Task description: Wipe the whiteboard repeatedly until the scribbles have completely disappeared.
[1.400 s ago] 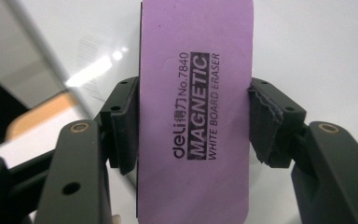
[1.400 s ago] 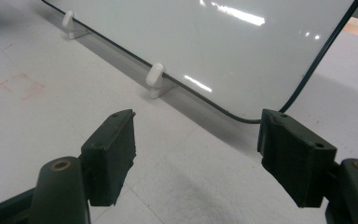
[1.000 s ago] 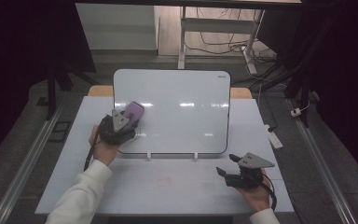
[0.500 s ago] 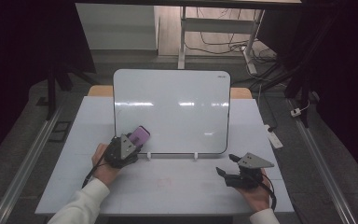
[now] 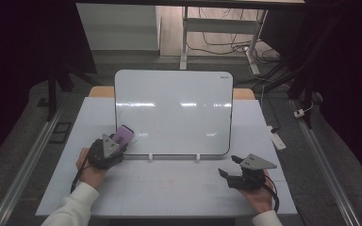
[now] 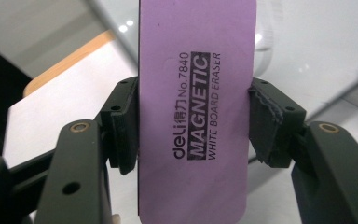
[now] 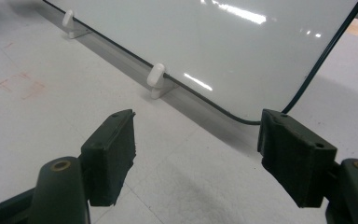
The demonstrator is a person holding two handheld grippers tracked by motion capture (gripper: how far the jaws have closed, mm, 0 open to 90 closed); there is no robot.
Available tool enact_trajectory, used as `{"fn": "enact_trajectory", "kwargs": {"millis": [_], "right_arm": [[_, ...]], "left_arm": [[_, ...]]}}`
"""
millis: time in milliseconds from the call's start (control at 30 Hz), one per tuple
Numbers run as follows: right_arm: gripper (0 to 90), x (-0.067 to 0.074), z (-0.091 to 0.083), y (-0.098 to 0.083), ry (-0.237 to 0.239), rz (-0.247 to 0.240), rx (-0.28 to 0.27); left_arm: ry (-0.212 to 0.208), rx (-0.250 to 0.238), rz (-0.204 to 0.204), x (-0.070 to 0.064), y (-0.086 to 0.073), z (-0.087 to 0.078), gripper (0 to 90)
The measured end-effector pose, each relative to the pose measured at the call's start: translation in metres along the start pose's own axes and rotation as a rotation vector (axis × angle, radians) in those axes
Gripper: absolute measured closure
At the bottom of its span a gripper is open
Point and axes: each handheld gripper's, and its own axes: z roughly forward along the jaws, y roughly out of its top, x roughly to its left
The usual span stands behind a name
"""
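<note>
Left tongs (image 5: 118, 143): clenched on a flat purple magnetic whiteboard eraser (image 6: 196, 116), which is gripped by its two long edges between the black pads (image 6: 123, 123), as seen in the left gripper view.

Eraser: held at the lower left corner of the board in the high view (image 5: 123, 135), printed face up; the lettering "deli No.7840 MAGNETIC WHITE BOARD ERASER" is read along its length.

Board: a white rectangular whiteboard with a thin dark rim and rounded corners (image 5: 174, 110) is propped tilted on the white counter (image 5: 169, 188), carried by two small white plastic feet (image 7: 156, 77) at its lower edge.

Right tongs (image 5: 227, 167): released, with the jaws spread wide above the bare counter, just in front of the board's lower right corner (image 7: 256, 120).

Counter mark: a faint reddish square outline (image 7: 21, 84) is seen on the surface, in front of the board.
</note>
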Motion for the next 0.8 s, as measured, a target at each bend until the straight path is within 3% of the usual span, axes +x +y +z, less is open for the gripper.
{"fn": "enact_trajectory", "kwargs": {"millis": [167,233,333,367,533,633,733,800], "right_arm": [[27.3,0.0,0.0,0.0,-0.001,0.001,0.001],[27.3,0.0,-0.001,0.0,-0.001,-0.001,0.0],[27.3,-0.001,-0.002,0.0,-0.003,0.002,-0.004],[27.3,-0.001,-0.002,0.0,-0.002,0.004,-0.004],[27.3,-0.001,-0.002,0.0,-0.003,0.001,-0.008],[27.3,-0.001,-0.002,0.0,-0.004,-0.002,-0.007],[27.3,-0.001,-0.002,0.0,-0.003,0.0,-0.008],[27.3,-0.001,-0.002,0.0,-0.003,0.003,-0.009]], "left_arm": [[-0.08,0.045,0.167,-0.045,0.014,0.01,41.0],[-0.067,0.053,0.203,-0.054,0.02,0.011,41.0],[-0.123,0.039,0.128,-0.043,0.022,0.012,41.0],[-0.122,0.035,0.109,-0.039,0.023,0.012,41.0],[-0.079,0.014,0.058,-0.02,0.035,0.012,41.0],[-0.032,0.009,0.036,-0.005,0.045,0.011,41.0],[-0.011,-0.014,-0.057,0.019,0.047,0.008,41.0],[0.007,-0.021,-0.093,0.031,0.046,0.006,41.0]]}}
